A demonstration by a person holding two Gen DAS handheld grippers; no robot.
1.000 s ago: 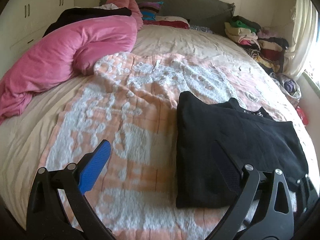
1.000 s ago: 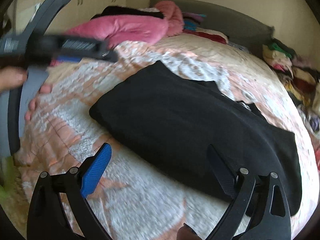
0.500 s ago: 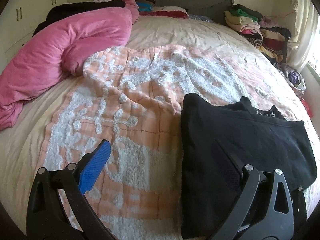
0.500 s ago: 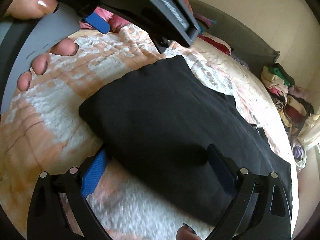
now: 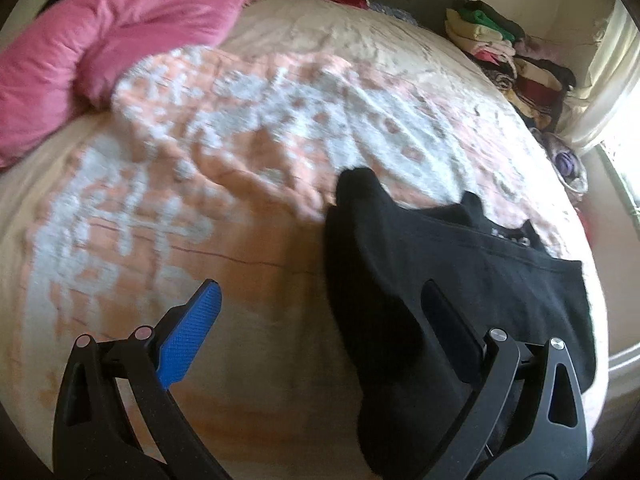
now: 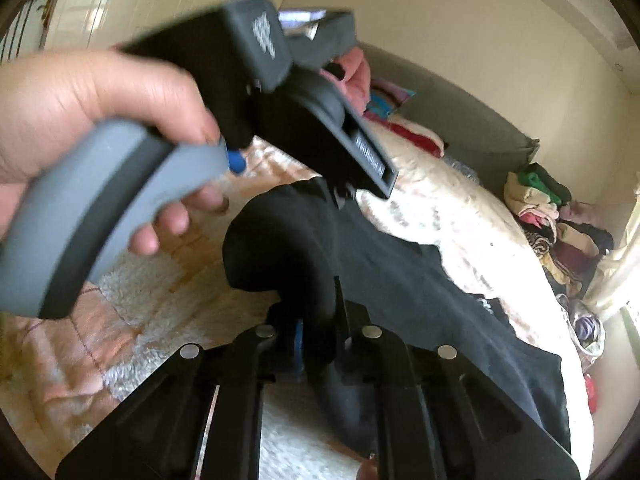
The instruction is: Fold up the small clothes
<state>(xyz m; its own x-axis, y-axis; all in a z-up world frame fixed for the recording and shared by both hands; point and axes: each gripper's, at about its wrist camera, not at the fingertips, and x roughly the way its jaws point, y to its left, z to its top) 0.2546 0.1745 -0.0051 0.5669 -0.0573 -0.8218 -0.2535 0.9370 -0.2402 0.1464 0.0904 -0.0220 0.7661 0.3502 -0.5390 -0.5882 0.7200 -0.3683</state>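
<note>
A black garment (image 5: 448,292) lies partly folded on the bed at the right of the left wrist view. My left gripper (image 5: 320,316) is open just above the bedspread, its right finger over the garment's left edge. In the right wrist view my right gripper (image 6: 316,320) is shut on the near edge of the black garment (image 6: 400,280) and lifts a fold of it. The left gripper's grey handle and the hand (image 6: 80,120) holding it fill the upper left of that view.
An orange and white bedspread (image 5: 200,184) covers the bed. A pink duvet (image 5: 104,40) lies at the far left. A pile of folded clothes (image 5: 508,52) is stacked at the far right by the window. A grey headboard (image 6: 460,120) stands behind.
My right gripper closed on the near edge of the black garment and raised it. My left gripper moved in lower over the garment's left edge and stayed open.
</note>
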